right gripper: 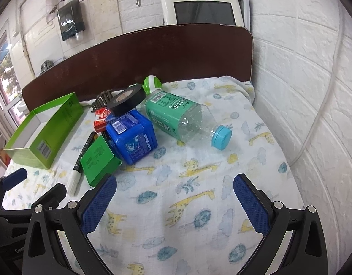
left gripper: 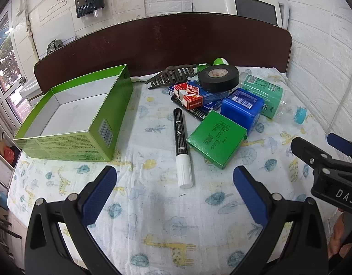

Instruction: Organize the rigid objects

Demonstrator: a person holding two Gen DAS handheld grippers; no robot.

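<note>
An open green box (left gripper: 68,119) stands empty at the left; it also shows in the right wrist view (right gripper: 42,133). A pile lies to its right: a black-and-white marker (left gripper: 181,146), a flat green box (left gripper: 218,138), a blue cube box (left gripper: 242,108), a black tape roll (left gripper: 218,78), a red card pack (left gripper: 188,96), a brown hair claw (left gripper: 171,75) and a plastic bottle (right gripper: 176,116) on its side. My left gripper (left gripper: 174,183) is open, just short of the marker's cap. My right gripper (right gripper: 174,191) is open over bare cloth, right of the pile.
A patterned cloth (right gripper: 199,183) covers the table. A dark brown board (left gripper: 164,41) stands along the back edge and a white brick wall (right gripper: 313,91) on the right. A white appliance (right gripper: 199,9) sits behind the board.
</note>
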